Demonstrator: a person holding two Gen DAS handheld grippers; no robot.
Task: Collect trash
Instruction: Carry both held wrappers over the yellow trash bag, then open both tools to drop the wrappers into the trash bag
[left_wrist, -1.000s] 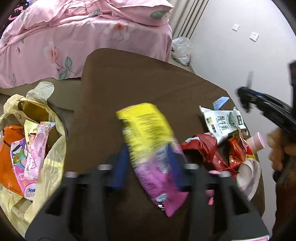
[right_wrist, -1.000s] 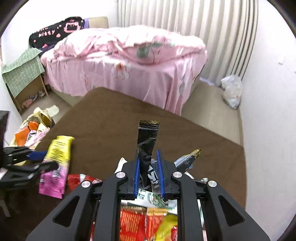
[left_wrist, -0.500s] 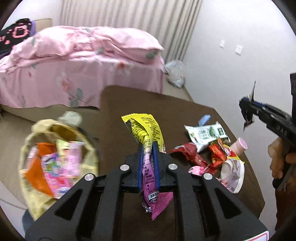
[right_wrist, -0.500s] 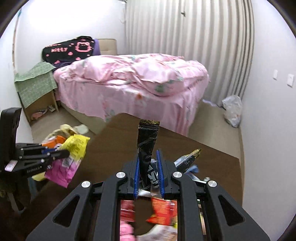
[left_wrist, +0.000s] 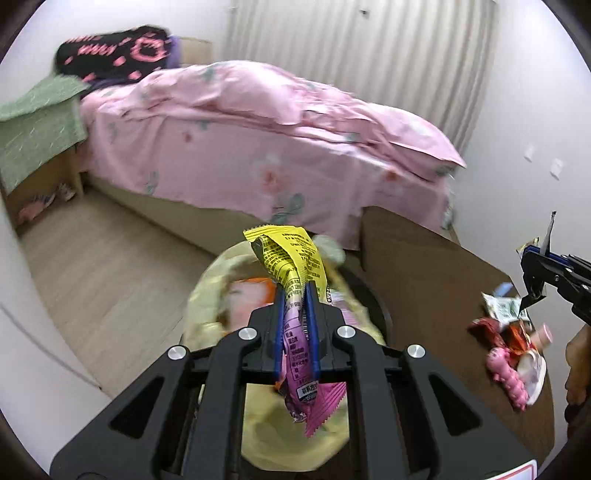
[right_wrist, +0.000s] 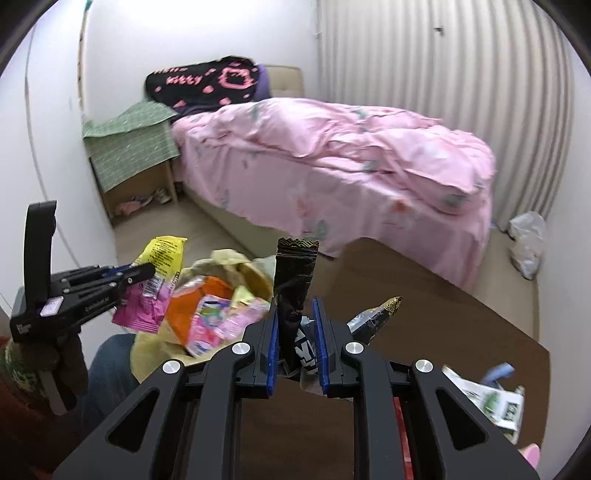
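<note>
Left claw (left_wrist: 294, 325) clamped on a yellow-and-pink snack wrapper (left_wrist: 291, 280), pinched mid-length and held above the yellow-lined trash bin (left_wrist: 207, 291); jaws nearly together, film bunched between the blue pads. Right claw (right_wrist: 297, 328) gripped narrow on a black wrapper (right_wrist: 295, 273) standing upright from its jaws, just short of the bin, with another black-and-gold wrapper (right_wrist: 376, 314) poking out to its right.

Both wrappers light, thin and crinkly by the look of them: soft film, likely slippery, apt to flutter or cling on release; best pinched across the middle where the foil folds, not at a loose corner. Nothing fragile in either.

More litter on the brown worktop (left_wrist: 424, 266): a red wrapper (left_wrist: 487, 328), a pink toy-like piece (left_wrist: 506, 373), a white-and-green carton (right_wrist: 487, 398). Bin already holding orange and pink packets, beside the worktop's edge.

Small bedroom beyond: pink-quilted bed (right_wrist: 332, 155), pale wood floor, ribbed curtain, a white plastic bag (right_wrist: 526, 236) on the floor by the wall.
</note>
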